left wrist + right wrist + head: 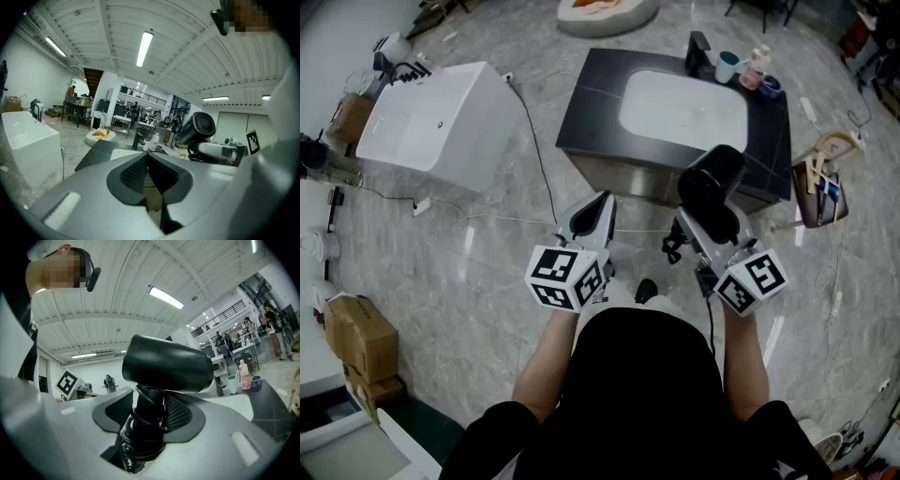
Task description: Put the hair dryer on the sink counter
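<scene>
A black hair dryer (711,183) with its cord wound round the handle stands upright in my right gripper (701,223), whose pads press on the handle. In the right gripper view the dryer's barrel (168,364) lies across above the right gripper (147,416). My left gripper (598,208) is shut with nothing in it; its pads meet at the tips in the left gripper view (146,158). Both grippers hang in front of the dark sink counter (591,94) with its white basin (684,108). The dryer (197,127) shows to the right in the left gripper view.
A black faucet (698,47), cups and bottles (748,70) stand at the counter's far right corner. A white bathtub (441,112) sits to the left, with a cable (539,155) on the floor. A basket (820,192) is on the right, cardboard boxes (361,337) at near left.
</scene>
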Motion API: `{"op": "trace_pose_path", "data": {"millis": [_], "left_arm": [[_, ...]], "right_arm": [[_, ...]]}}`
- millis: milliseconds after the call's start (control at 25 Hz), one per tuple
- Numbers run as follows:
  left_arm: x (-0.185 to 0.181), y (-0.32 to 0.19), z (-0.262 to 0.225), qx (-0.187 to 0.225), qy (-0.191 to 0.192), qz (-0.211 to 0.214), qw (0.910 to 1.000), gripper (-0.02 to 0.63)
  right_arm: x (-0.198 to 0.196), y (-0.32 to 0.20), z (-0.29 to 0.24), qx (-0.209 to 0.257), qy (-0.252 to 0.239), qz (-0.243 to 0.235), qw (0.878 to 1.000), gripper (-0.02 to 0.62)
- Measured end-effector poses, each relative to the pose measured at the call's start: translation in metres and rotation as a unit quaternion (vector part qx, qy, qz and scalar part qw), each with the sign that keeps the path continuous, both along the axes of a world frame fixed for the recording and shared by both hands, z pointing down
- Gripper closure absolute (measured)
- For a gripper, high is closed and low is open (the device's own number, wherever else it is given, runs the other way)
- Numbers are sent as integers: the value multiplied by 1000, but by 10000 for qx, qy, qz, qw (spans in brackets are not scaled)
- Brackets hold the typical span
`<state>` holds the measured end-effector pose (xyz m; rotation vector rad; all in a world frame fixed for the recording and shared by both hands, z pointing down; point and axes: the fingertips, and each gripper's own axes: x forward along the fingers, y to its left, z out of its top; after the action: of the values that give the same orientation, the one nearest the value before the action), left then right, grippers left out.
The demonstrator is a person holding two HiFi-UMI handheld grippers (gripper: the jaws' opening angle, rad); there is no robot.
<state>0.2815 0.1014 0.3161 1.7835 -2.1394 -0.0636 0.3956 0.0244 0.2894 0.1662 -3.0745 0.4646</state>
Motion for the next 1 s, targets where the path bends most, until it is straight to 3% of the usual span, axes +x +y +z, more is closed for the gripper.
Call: {"op": "trace_pose_path", "data": {"millis": [440, 640, 880, 1000], "left_arm": [[14, 1, 14, -56, 35, 6, 10000, 607], [19, 29, 6, -28, 60, 109, 9999, 607], [13, 27, 6, 10, 87, 185, 9998, 607], [-1, 49, 2, 42, 77, 211, 9997, 607]], "right_arm": [[8, 0, 8, 4, -14, -26, 10000, 379], [12, 32, 2, 22, -32, -14, 10000, 377], [4, 32, -3, -6, -90, -10, 10000, 377], [-8, 54, -9, -82, -124, -1, 9999, 376]]}}
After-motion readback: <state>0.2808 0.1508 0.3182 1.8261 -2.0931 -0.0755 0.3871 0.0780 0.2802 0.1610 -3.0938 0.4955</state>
